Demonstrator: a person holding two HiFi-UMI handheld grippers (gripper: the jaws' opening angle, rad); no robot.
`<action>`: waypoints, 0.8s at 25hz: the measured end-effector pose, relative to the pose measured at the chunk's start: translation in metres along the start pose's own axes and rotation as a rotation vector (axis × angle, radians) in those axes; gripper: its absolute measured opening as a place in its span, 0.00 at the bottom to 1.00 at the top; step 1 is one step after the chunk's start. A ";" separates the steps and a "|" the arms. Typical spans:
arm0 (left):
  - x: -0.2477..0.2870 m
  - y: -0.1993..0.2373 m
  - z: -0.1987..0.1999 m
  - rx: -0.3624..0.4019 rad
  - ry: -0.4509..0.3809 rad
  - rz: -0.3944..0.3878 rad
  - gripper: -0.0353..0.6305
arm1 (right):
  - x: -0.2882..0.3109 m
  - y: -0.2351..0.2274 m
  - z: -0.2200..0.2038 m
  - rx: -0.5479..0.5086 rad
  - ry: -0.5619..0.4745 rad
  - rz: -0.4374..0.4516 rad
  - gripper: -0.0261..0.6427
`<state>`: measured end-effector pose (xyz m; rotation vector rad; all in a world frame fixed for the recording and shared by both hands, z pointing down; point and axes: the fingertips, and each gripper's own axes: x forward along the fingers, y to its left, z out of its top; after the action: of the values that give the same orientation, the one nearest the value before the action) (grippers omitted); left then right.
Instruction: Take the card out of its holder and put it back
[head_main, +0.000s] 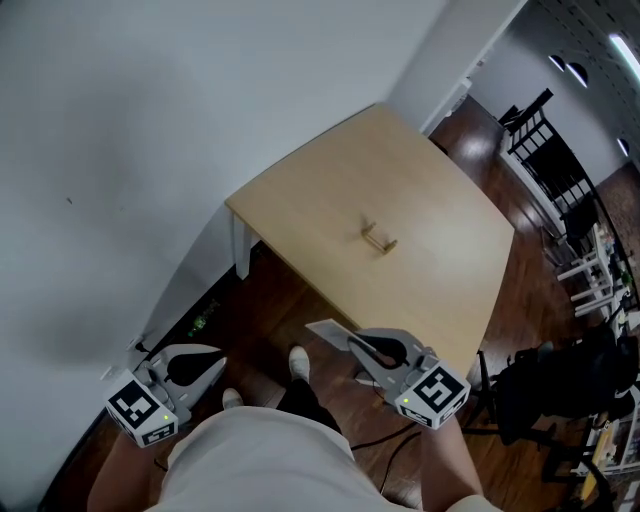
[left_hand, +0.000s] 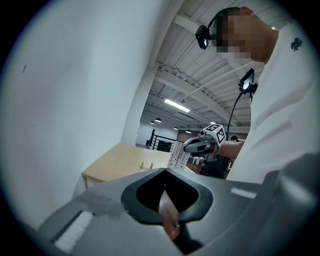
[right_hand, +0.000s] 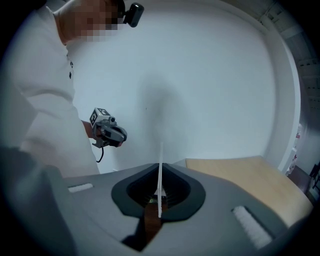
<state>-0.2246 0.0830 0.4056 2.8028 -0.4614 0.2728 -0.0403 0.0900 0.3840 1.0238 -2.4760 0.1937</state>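
A small wooden card holder (head_main: 379, 239) stands empty near the middle of the light wooden table (head_main: 300, 215); the left gripper view also shows this holder (left_hand: 146, 165). My right gripper (head_main: 352, 341) hovers off the table's near edge, over the floor, shut on a thin white card (head_main: 326, 328). In the right gripper view the card (right_hand: 160, 165) stands edge-on between the jaws of that gripper (right_hand: 160, 186). My left gripper (head_main: 221, 363) hangs low at the left by the wall. Its jaws meet at the tip with nothing between them (left_hand: 164, 171).
A white wall (head_main: 120, 150) runs along the left, right behind the left gripper. Dark wood floor (head_main: 270, 300) lies in front of the table, with the person's shoes (head_main: 298, 361) on it. White table leg (head_main: 241, 252). Black racks and chairs (head_main: 560, 180) stand at the right.
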 end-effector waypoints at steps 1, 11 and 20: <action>0.007 0.001 0.002 -0.002 0.001 0.003 0.06 | -0.002 -0.012 -0.002 0.001 0.001 -0.004 0.07; 0.104 0.013 0.043 -0.017 -0.006 0.027 0.07 | -0.025 -0.177 -0.029 0.008 0.018 -0.060 0.07; 0.178 0.025 0.060 -0.042 0.016 0.074 0.09 | -0.010 -0.305 -0.068 0.015 0.041 -0.079 0.07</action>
<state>-0.0586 -0.0089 0.3961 2.7445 -0.5619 0.2979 0.2027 -0.1013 0.4273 1.1109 -2.3955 0.2072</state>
